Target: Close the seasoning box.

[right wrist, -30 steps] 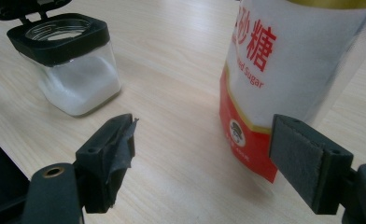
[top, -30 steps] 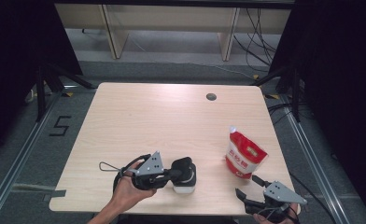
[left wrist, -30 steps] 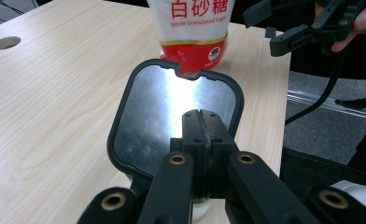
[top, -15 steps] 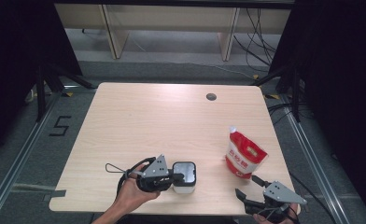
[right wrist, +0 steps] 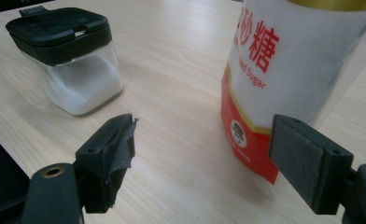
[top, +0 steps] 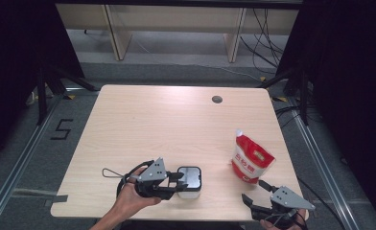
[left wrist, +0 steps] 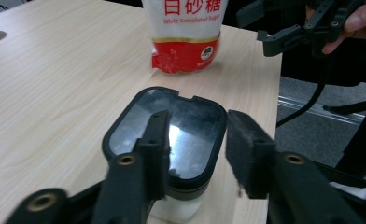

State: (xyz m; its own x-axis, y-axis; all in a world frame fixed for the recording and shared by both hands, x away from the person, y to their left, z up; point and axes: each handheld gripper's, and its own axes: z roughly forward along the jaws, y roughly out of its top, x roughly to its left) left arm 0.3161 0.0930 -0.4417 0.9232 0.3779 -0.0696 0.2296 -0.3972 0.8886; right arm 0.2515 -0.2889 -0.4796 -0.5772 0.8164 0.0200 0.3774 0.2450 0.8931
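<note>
A clear sugar jar [top: 191, 179] with a glossy black lid stands near the table's front edge; white sugar shows in it in the right gripper view [right wrist: 73, 60]. My left gripper [top: 180, 183] sits at its left side. Its jaws have just been opening and now stand open [left wrist: 197, 149] above the near part of the closed lid [left wrist: 172, 126], pressing on nothing. A red and white bag of granulated sugar [top: 251, 158] stands upright to the right [right wrist: 284, 70]. My right gripper [top: 254, 191] rests open [right wrist: 204, 149] just in front of the bag, apart from it.
A round cable hole [top: 217, 99] lies at the table's far right. The table's front edge [top: 200, 215] runs close under both hands. From the left gripper view the other gripper [left wrist: 288, 28] hangs past the table's edge, beside the bag [left wrist: 186, 32].
A second ago the left gripper covered the jar's black lid; it has drawn back a little to the left, and the flat closed lid now shows. The right gripper stayed put.
</note>
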